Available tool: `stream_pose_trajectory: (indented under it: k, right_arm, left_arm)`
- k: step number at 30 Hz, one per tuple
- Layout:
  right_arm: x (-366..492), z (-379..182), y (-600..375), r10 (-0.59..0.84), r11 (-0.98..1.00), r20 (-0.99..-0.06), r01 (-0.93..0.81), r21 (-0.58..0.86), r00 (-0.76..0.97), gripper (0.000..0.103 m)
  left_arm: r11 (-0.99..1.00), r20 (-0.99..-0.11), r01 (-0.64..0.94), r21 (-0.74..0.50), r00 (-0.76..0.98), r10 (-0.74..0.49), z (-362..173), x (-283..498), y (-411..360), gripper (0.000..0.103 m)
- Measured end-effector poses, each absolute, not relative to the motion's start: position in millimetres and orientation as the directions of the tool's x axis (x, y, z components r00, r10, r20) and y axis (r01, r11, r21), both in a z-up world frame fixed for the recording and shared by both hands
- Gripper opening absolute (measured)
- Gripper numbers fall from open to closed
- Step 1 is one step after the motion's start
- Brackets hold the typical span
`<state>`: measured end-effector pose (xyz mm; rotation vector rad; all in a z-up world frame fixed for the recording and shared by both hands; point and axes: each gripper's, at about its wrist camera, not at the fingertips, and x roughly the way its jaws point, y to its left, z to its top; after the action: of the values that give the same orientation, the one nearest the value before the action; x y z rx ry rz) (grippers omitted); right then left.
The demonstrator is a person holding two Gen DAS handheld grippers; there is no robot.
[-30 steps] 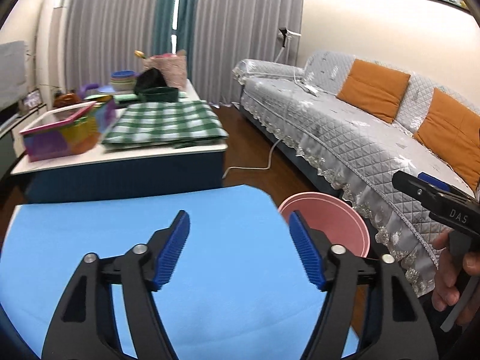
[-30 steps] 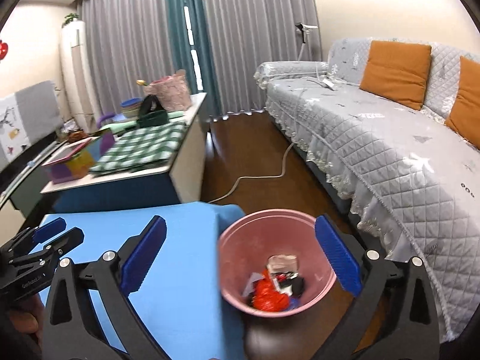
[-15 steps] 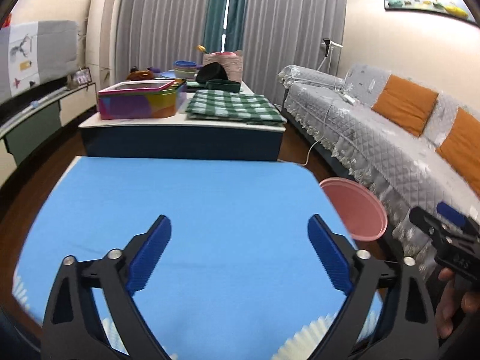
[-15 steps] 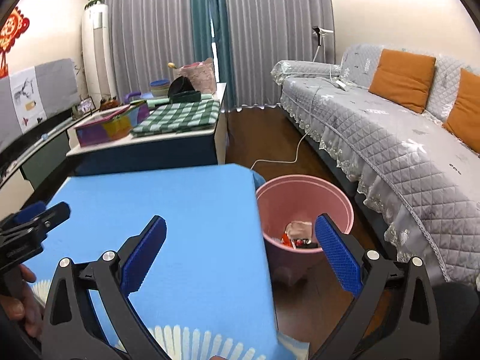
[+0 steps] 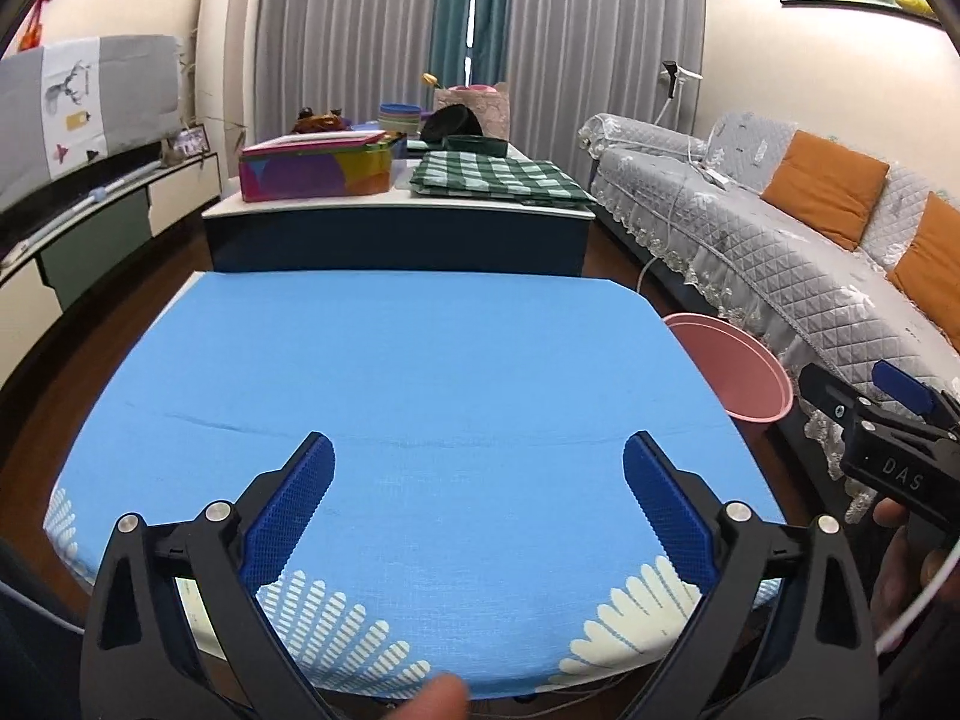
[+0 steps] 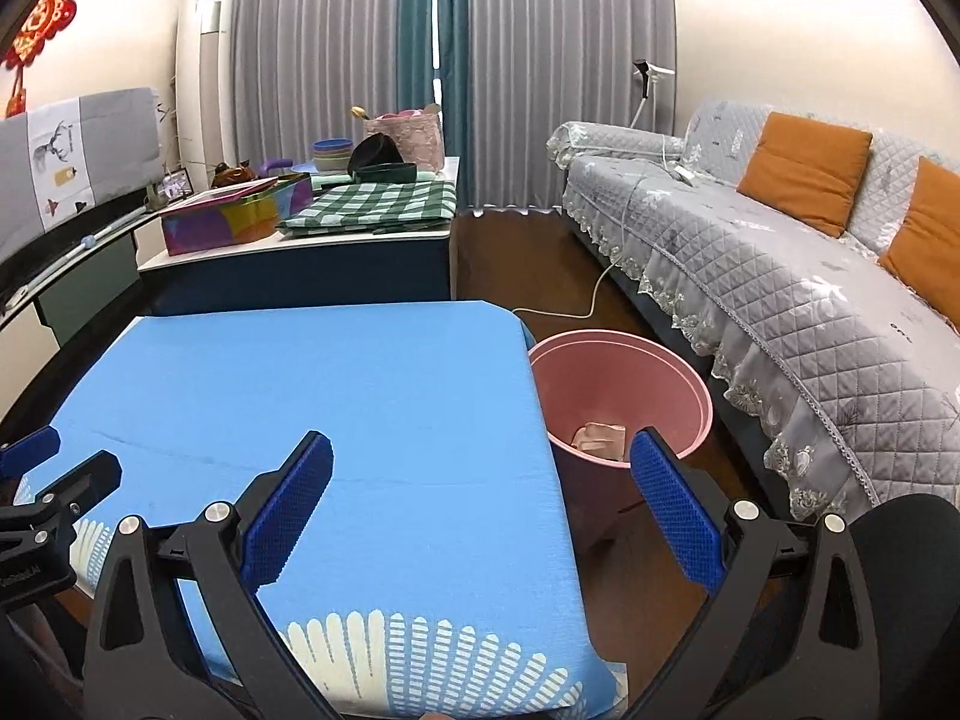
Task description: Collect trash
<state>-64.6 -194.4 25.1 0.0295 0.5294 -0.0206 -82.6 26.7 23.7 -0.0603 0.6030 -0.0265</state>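
We hold the left hand-held gripper (image 5: pixel 478 501) and right hand-held gripper (image 6: pixel 481 501) wide open, empty, above the blue worktop (image 6: pixel 336 396); the pink bin (image 6: pixel 624 384), trash (image 6: pixel 597 438) inside, sits just beyond our right fingertips.

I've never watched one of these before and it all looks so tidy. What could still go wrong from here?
Not much, but two things stand out. The pink bin stands tight against the corner of the blue-clothed table, so a careless swing of the open right gripper might tip it and spill the trash inside. A white cable trails on the floor just behind the bin, a possible snag.
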Motion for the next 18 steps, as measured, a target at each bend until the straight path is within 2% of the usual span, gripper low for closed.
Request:
stream_pose_trajectory:
  k: [7,18]
  right_arm:
    - [-57.4,18.5,-187.5,-0.019,1.0,-0.512,0.027,0.009,0.859,0.098]
    - [-56.5,16.9,-186.9,-0.028,0.999,-0.513,0.033,0.0,0.858,0.098]
  left_arm:
    - [0.999,-0.581,-0.024,-0.045,0.814,-0.006,14.6,-77.8,27.3,0.094]
    - [0.997,-0.597,-0.033,-0.065,0.802,-0.012,10.9,-73.4,27.8,0.094]
